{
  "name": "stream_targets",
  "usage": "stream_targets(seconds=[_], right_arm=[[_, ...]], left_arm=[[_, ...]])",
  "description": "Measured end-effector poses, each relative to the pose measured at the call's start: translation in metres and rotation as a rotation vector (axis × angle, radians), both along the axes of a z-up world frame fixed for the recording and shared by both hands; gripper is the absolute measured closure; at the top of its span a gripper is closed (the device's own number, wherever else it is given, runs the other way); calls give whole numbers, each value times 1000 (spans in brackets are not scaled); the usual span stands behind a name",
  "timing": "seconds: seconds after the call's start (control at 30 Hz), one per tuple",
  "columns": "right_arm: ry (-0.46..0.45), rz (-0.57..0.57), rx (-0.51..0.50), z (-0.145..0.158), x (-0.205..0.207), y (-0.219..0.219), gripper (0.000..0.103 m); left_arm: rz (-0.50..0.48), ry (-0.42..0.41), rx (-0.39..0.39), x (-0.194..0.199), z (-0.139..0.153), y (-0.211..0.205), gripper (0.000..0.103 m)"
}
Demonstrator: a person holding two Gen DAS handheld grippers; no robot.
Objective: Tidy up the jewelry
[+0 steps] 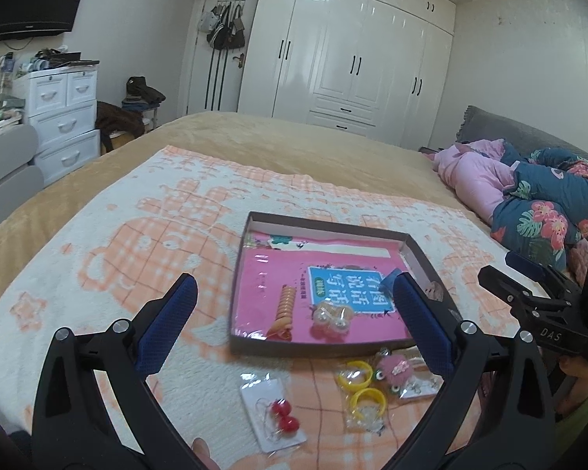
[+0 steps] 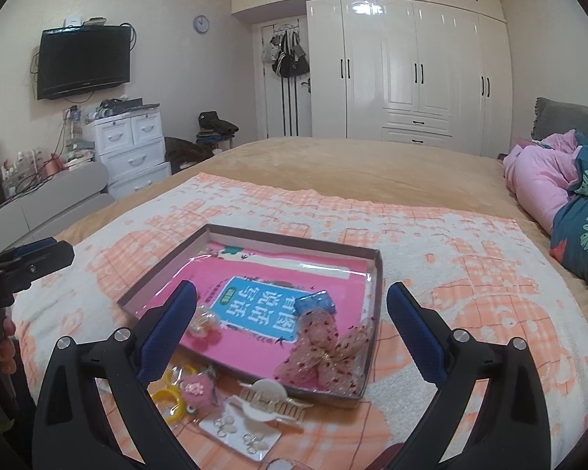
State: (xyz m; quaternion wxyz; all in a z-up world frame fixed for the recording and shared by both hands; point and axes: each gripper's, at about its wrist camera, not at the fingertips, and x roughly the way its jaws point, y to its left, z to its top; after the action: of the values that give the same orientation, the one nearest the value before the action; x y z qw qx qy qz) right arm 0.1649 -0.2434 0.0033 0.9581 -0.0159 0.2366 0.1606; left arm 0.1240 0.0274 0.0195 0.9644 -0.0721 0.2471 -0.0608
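Note:
A shallow cardboard tray [image 1: 325,228] [image 2: 374,293] with a pink book inside lies on the bed blanket. In it are an orange spiral hair tie [image 1: 285,305], a clear bead ornament [image 1: 330,319] [image 2: 204,323], a pink mesh bow [image 2: 327,352] and a small blue box [image 2: 316,302]. In front of the tray lie a bagged red earring pair [image 1: 282,418], yellow rings [image 1: 360,385] [image 2: 168,393], a pink fuzzy charm [image 1: 394,370] [image 2: 198,389], a white hair clip [image 2: 272,401] and an earring card [image 2: 239,432]. My left gripper [image 1: 294,313] is open above these. My right gripper [image 2: 292,315] is open over the tray's near edge.
The patterned blanket [image 2: 470,258] covers a tan bed. Pink and floral bedding [image 1: 529,192] is heaped at the right. A white drawer unit [image 2: 131,145], a wall television [image 2: 83,60] and white wardrobes [image 2: 411,62] stand beyond the bed.

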Motion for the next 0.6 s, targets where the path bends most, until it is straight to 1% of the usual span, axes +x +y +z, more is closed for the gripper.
stream_targets(seconds=[0.3, 0.6], right_arm=[[26, 13, -10, -11, -23, 5, 8], [66, 8, -17, -25, -42, 3, 8]], left_arm=[[7, 10, 10, -15, -10, 8, 12], [-44, 34, 34, -22, -20, -5, 12]])
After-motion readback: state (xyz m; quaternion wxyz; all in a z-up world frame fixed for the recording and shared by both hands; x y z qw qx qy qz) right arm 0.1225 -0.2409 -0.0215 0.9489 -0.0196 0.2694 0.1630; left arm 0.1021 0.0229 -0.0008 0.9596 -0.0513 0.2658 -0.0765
